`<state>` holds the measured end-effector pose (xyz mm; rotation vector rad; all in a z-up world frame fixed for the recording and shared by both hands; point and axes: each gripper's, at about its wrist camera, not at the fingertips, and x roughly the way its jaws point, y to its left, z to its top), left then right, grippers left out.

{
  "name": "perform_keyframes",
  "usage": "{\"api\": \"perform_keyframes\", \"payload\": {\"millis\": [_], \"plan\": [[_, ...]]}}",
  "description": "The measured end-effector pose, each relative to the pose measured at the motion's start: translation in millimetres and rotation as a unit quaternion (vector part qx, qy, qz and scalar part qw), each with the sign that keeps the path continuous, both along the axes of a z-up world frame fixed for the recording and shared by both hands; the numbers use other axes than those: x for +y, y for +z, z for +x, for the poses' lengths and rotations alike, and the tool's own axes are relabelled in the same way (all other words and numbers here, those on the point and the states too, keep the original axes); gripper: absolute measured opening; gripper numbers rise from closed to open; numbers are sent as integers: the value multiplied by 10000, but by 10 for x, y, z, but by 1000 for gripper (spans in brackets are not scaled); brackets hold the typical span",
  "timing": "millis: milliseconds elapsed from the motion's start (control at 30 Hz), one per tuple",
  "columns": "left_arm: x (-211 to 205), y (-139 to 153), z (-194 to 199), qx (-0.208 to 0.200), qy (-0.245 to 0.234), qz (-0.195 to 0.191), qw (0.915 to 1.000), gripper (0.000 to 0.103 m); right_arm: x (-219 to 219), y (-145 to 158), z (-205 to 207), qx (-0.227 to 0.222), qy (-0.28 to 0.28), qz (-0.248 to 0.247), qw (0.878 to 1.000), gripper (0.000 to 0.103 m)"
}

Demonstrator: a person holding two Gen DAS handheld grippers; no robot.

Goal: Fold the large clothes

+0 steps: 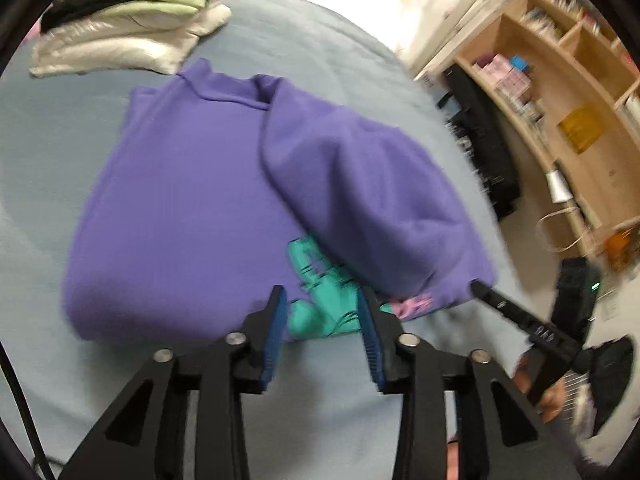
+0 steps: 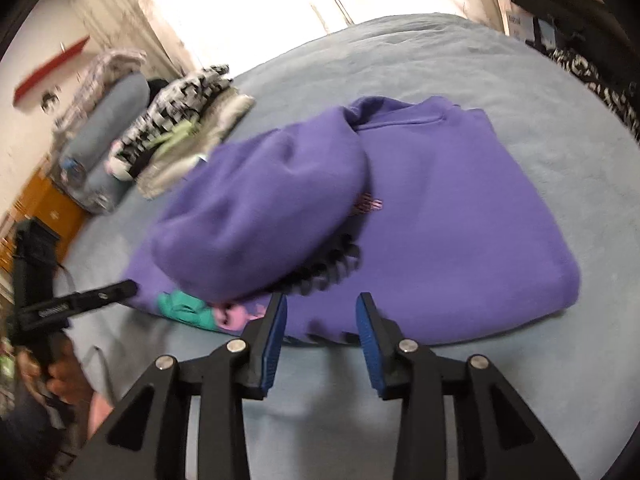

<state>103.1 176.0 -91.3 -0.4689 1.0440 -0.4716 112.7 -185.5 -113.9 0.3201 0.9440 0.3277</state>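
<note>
A purple sweatshirt lies on the pale blue bed, its collar at the far end. One side with its sleeve is folded over the body, and a teal and pink print shows at the near hem. My left gripper hovers open just over that hem, with the pads apart and nothing pinched. My right gripper stands open at the sweatshirt's near edge, also gripping nothing. Each view shows the other gripper's black finger beside the hem.
A stack of folded clothes sits at the far corner of the bed, with a rolled blue bundle beyond it. A wooden shelf unit and a black bag stand past the bed's right edge.
</note>
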Motion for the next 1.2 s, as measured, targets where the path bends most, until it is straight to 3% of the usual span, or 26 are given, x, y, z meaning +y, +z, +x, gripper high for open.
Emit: {"api": "perform_keyframes", "payload": {"millis": [100, 167, 200, 333, 500, 600, 667, 700, 733, 767, 800, 867, 933, 1000, 1100, 1200], "plan": [[-22, -105, 163, 43, 6, -494, 9988, 42, -6, 25, 100, 69, -19, 499, 9987, 42], [-30, -205, 267, 130, 88, -690, 9975, 42, -28, 21, 182, 73, -102, 743, 9972, 57], [-31, -287, 339, 226, 153, -831, 9962, 43, -44, 14, 221, 44, -170, 827, 9964, 58], [-39, -527, 511, 403, 184, -1297, 9906, 46, -90, -82, 377, 140, -271, 1188, 9924, 59], [-123, -586, 594, 155, 36, -1549, 9878, 60, -39, -254, 576, 308, -222, 1659, 9854, 58], [-166, -592, 663, 43, 83, -1647, 9863, 60, 31, -332, 660, 344, -237, 1795, 9829, 58], [-171, -591, 700, 1, 210, -1683, 9855, 51, 55, -362, 689, 362, -318, 1813, 9823, 58], [-172, -559, 696, -82, 342, -1624, 9861, 27, 57, -369, 692, 349, -361, 1769, 9829, 57], [-168, -529, 698, -71, 462, -1416, 9888, 7, 75, -358, 697, 304, -378, 1687, 9845, 42], [-182, -491, 696, -55, 574, -1170, 9915, 7, 84, -346, 700, 295, -365, 1597, 9861, 20], [-207, -440, 674, -79, 703, -928, 9932, 6, 104, -326, 700, 305, -377, 1449, 9883, 14], [-272, -341, 643, -67, 776, -498, 9957, 5, 149, -254, 664, 244, -487, 1084, 9926, 13], [-384, -236, 585, -56, 833, 219, 9963, 5, 228, -184, 611, 93, -546, 608, 9966, 13], [-512, -303, 556, 204, 833, 933, 9919, 5, 339, -197, 578, 78, -577, 74, 9983, 13], [-579, -490, 546, 398, 886, 1181, 9882, 7, 442, -468, 553, 377, -659, -430, 9962, 13], [-641, -477, 548, 292, 941, 1294, 9867, 7, 401, -523, 519, 297, -774, -293, 9961, 13]]}}
